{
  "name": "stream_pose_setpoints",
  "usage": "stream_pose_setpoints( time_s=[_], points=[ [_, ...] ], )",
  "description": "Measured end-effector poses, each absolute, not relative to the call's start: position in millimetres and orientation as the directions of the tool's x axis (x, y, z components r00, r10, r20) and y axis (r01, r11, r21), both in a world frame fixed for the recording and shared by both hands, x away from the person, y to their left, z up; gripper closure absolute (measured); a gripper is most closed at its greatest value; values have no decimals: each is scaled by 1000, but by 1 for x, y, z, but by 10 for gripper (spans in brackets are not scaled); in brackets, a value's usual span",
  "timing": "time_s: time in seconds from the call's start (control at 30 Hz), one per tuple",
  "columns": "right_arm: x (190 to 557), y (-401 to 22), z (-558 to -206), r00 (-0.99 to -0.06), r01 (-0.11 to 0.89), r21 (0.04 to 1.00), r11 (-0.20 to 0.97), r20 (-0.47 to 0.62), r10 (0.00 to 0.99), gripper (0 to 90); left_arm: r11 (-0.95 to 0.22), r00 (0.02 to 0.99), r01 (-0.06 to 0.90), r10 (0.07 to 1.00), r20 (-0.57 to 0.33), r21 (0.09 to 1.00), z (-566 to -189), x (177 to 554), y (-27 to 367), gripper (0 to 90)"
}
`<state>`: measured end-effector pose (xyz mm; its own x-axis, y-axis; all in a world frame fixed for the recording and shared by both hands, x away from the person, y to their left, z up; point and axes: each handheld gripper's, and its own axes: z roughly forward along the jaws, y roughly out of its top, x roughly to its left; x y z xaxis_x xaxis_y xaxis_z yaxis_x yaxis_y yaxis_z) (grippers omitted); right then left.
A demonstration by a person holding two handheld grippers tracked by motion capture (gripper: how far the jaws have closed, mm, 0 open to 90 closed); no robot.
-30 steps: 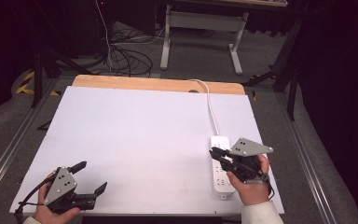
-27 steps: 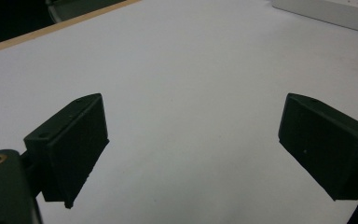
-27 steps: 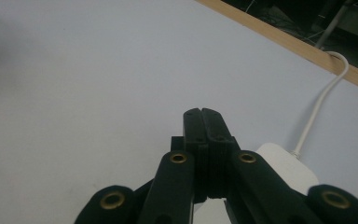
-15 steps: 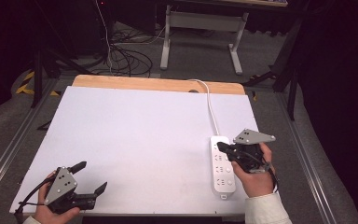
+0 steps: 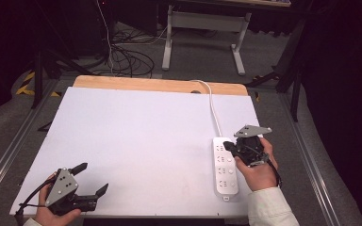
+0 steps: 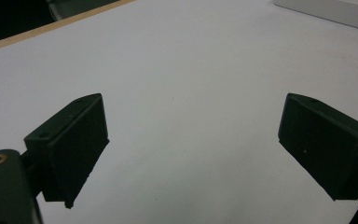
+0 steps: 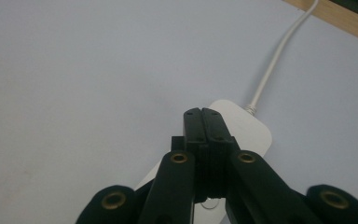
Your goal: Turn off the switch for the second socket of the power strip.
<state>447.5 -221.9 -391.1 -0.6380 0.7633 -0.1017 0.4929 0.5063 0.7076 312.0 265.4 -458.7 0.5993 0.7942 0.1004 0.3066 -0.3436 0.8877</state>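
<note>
A white power strip [image 5: 225, 169] lies on the right side of the white tabletop [image 5: 141, 136], and its white cable [image 5: 213, 108] runs off over the far edge. My right gripper [image 5: 227, 145] is shut with nothing between its jaws. Its tips hover over the strip's far end, close to where the cable enters. In the right gripper view the closed jaw tips [image 7: 202, 112] cover part of the power strip [image 7: 247, 128], with the cable [image 7: 275, 60] beyond. My left gripper [image 5: 93, 177] rests open near the front left corner. Bare tabletop lies between the jaws of the left gripper [image 6: 193, 140].
A wooden strip [image 5: 160, 84] borders the table's far edge. Beyond it on the floor stand a metal desk frame [image 5: 202, 28] and loose black cables [image 5: 127, 56]. Grey rails run along both sides of the table.
My right hand has slid along the power strip toward its far end. The left gripper has stayed in place.
</note>
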Motion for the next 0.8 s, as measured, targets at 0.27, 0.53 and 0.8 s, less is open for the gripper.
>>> stream_pose_setpoints(
  time_s=[0.27,0.53,0.8],
  points=[
    [460,-226,-402,-610,586,638,499,-58,790,900,-346,599,308,795,102,886,-459,313,266,89],
    [466,-229,-409,-593,632,592,500,-46,804,900,-346,598,309,795,102,886,-459,313,266,89],
    [469,-229,-417,-588,667,534,520,-53,807,900,-347,596,310,796,103,885,-459,313,266,90]
  ],
)
